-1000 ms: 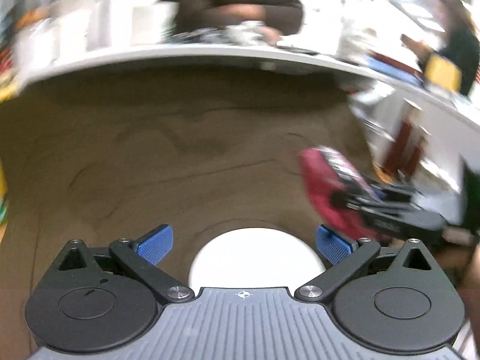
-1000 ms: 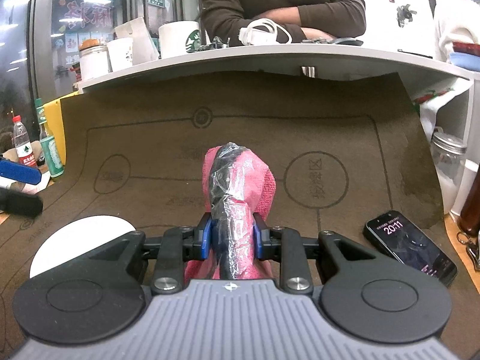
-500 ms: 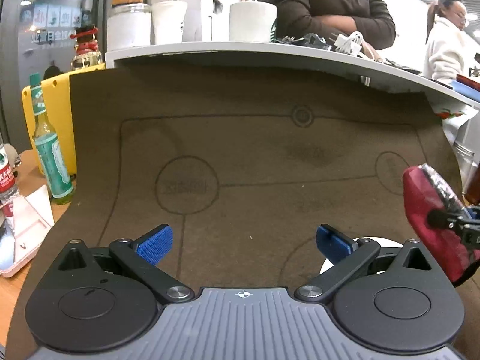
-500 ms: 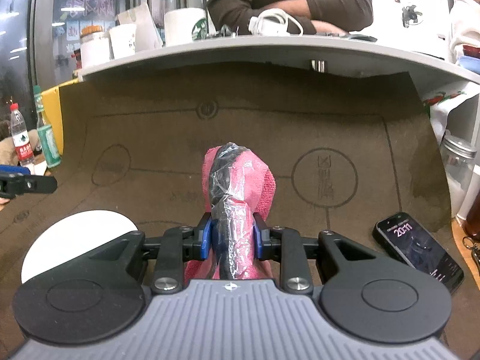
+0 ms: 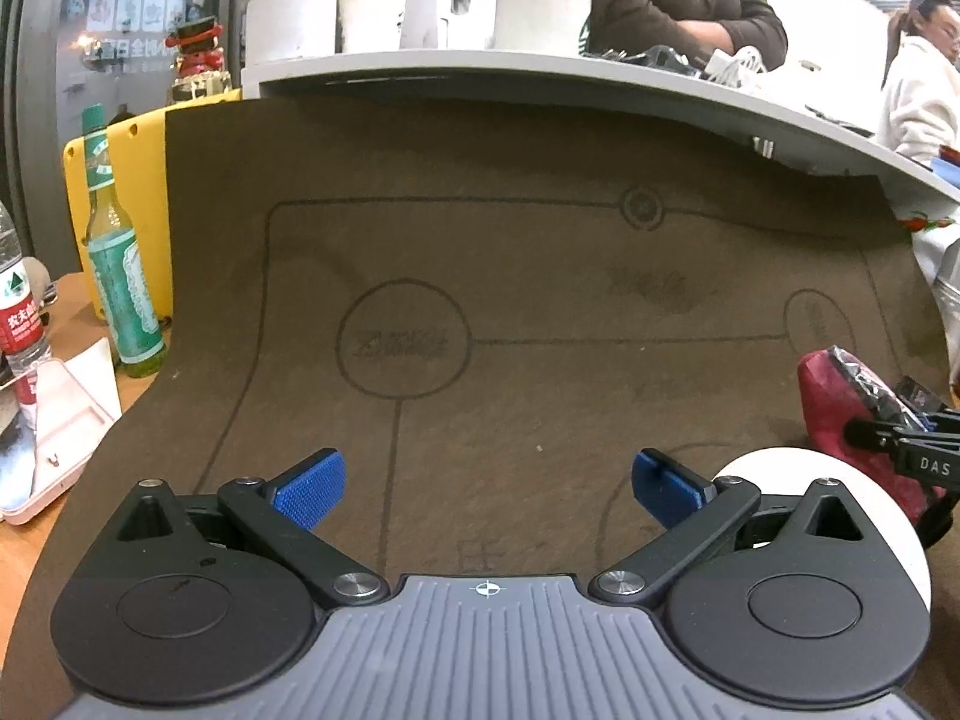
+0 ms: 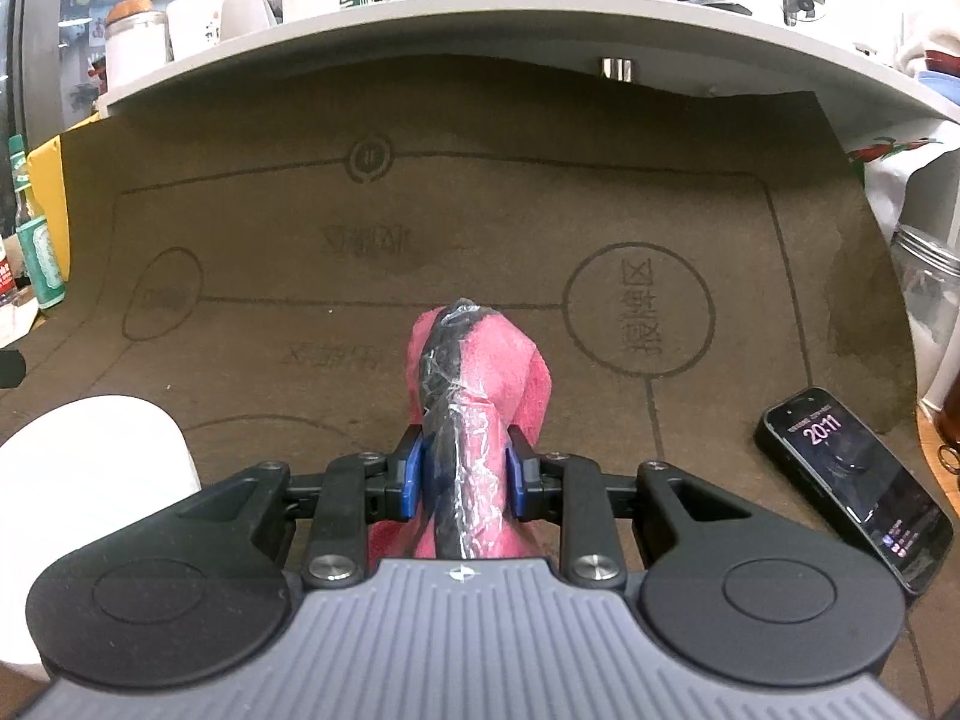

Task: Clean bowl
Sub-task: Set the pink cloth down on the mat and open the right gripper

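Observation:
A white bowl (image 5: 774,465) sits on the brown mat (image 5: 540,300), at the lower right in the left wrist view and at the lower left in the right wrist view (image 6: 90,468). My left gripper (image 5: 487,483) is open and empty, left of the bowl. My right gripper (image 6: 463,471) is shut on a pink cloth wrapped in plastic film (image 6: 474,372), held right of the bowl. The cloth also shows in the left wrist view (image 5: 840,414), just beyond the bowl.
A phone (image 6: 852,480) lies on the mat's right edge. A green bottle (image 5: 120,276), a water bottle (image 5: 18,312) and a pink tray (image 5: 54,444) stand left of the mat. A raised white counter (image 5: 540,72) with cups runs behind. A jar (image 6: 927,294) stands at right.
My left gripper has swung left off the bowl, which went from between its fingers to the lower right. The right gripper moved slightly forward, still holding the cloth.

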A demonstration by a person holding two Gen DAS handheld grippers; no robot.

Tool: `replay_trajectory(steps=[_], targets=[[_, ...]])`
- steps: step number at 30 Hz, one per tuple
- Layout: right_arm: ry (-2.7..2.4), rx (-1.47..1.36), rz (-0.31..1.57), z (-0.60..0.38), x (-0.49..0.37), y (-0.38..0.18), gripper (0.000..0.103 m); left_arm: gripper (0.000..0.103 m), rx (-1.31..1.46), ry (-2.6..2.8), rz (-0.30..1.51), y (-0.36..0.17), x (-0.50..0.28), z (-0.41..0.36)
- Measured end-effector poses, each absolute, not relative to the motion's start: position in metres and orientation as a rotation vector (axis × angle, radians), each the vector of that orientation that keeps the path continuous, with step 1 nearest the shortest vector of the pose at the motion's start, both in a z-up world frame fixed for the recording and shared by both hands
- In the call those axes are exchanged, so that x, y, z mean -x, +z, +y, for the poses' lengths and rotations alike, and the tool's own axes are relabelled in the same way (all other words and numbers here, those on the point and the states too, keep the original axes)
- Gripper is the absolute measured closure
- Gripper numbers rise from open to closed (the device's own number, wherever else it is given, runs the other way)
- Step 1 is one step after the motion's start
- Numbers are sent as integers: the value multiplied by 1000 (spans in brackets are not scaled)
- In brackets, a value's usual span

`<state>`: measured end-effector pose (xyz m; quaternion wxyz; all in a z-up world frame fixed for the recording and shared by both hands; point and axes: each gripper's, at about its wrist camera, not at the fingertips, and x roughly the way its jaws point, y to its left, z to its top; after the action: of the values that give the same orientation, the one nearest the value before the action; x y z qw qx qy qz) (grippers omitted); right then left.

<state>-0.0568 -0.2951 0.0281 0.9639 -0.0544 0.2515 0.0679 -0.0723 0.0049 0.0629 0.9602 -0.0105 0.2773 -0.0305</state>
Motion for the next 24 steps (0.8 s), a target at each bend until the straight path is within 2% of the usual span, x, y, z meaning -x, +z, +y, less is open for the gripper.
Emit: replay_trajectory(steps=[4, 6, 7, 8, 9, 10, 15, 24], targets=[[133, 96, 525, -296, 49, 22, 73, 0, 26, -67, 571, 61, 67, 5], [135, 91, 522, -297, 48, 21, 66, 0, 18, -70, 573, 59, 66, 4], [140, 80, 507, -298, 50, 22, 47, 0, 15, -69, 575, 58, 64, 4], [142, 68, 489, -299, 51, 25, 14, 0, 12, -68, 578, 57, 63, 4], [144, 51, 451, -302, 56, 28, 3, 0, 10, -63, 579, 57, 61, 4], [142, 43, 426, -304, 59, 30, 1, 0, 8, -58, 580, 56, 59, 4], [54, -86, 282, -343, 83, 57, 0, 0, 43, 11, 570, 52, 43, 17], [-126, 17, 458, -391, 62, 36, 0, 0, -30, 93, 603, 24, 14, 10]])
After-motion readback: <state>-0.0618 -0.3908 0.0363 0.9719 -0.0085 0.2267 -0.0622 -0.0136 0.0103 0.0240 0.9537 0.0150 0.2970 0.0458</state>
